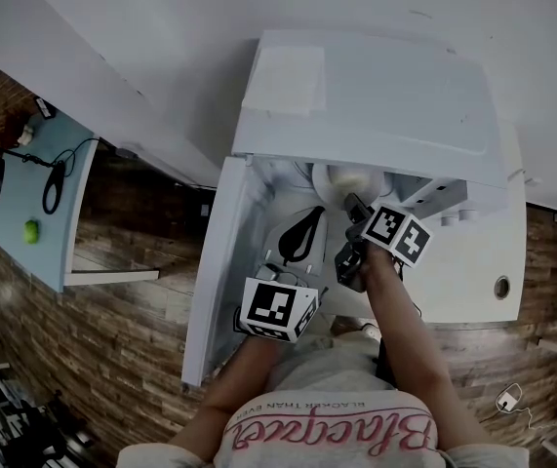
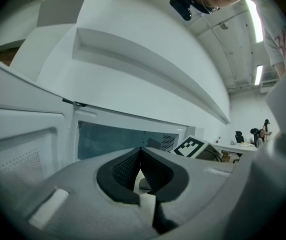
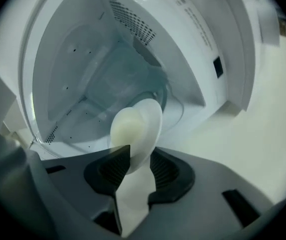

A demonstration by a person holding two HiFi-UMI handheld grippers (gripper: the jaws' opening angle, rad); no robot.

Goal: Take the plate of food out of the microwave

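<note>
the right gripper (image 3: 134, 165) pinches the rim of the plate (image 3: 132, 126) inside the open microwave (image 1: 376, 96). the left gripper (image 2: 141, 155) is closed tight, holding nothing, near the door (image 1: 210, 261).

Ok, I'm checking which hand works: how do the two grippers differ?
The grey left gripper is shut on nothing; the grey right gripper grips the round white plate by its rim. The left hangs outside the white microwave; the right reaches into it. Both carry marker cubes.
</note>
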